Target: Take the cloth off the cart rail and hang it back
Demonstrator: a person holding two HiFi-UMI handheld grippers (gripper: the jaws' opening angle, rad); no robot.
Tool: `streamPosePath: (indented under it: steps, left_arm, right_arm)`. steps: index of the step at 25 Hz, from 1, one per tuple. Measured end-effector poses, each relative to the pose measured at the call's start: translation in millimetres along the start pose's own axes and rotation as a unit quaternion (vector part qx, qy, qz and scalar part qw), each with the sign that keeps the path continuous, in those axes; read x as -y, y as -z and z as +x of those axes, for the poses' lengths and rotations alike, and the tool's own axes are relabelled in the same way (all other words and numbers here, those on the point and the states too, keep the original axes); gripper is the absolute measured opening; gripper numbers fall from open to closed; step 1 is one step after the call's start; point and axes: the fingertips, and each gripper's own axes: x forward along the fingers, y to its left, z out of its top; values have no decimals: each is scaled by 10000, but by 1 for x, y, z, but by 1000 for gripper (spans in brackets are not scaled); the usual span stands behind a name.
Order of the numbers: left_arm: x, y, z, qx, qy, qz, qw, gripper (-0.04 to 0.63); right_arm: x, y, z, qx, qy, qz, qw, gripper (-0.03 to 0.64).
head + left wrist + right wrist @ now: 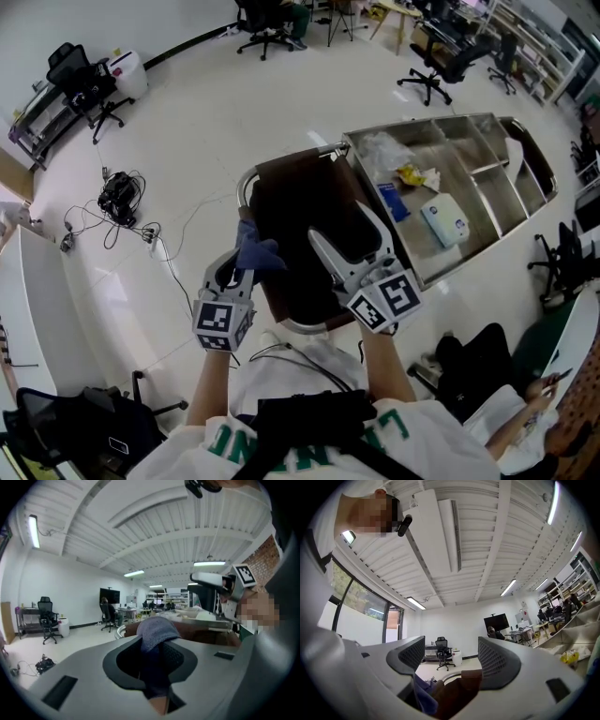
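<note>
One blue cloth (262,251), two grippers — head view puts it just by the cart rail (243,190); only left gripper view shows left gripper (157,656) clamped on it. Right gripper (451,656) — jaws apart, nothing pinched btwn pads.

A white short-sleeved shirt (412,433) with green lettering is worn. A black harness (309,417) is strapped over the shirt, and thin dark cables (286,353) are looped on the shirt's upper part. Beyond the shirt, the left gripper (244,255) and the right gripper (339,225) are cased in light grey, fitted with black mesh-textured pads (496,660), and each topped by a cube (223,323) of black-and-white square markers
</note>
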Motion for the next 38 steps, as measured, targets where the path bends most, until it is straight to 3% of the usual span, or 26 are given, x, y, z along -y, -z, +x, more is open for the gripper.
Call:
streamPosePath:
  steps: [3,7,9,15,20,26,33,36,38]
  left_arm:
    - [0,17,-1,-225,165,6,9996,103]
    - [14,36,4,-515,932,-372,9936,335]
    - [27,42,10,-740,1204,-318,9894,361]
    - [37,40,17,-891,1230,-147,9883,481]
    - [37,23,4,-658,1298,-198,9892,508]
    - [47,32,4,-634,1497,-351,9861,508]
    - [36,0,-5,46,1258,-387,9913,508]
    - [12,-38,-19,866,731,-589,9918,506]
    - [-7,-68,-33,1474,329,-716,9859,465]
  right_arm:
    - [-1,2,0,-24,-13,27,10000,361]
    - [-2,8,3,-84,-59,107,9999,360]
    - [-5,11,5,-105,-104,150,9998,360]
    - [-9,14,8,-129,-211,186,9995,360]
    - [-4,13,5,-125,-127,220,9996,360]
    - [-6,11,6,-84,-167,241,9995,360]
    - [-7,9,5,-67,-180,225,9996,360]
    - [-8,6,5,-40,-212,187,9996,360]
    - [-10,2,6,-9,-226,144,9996,360]
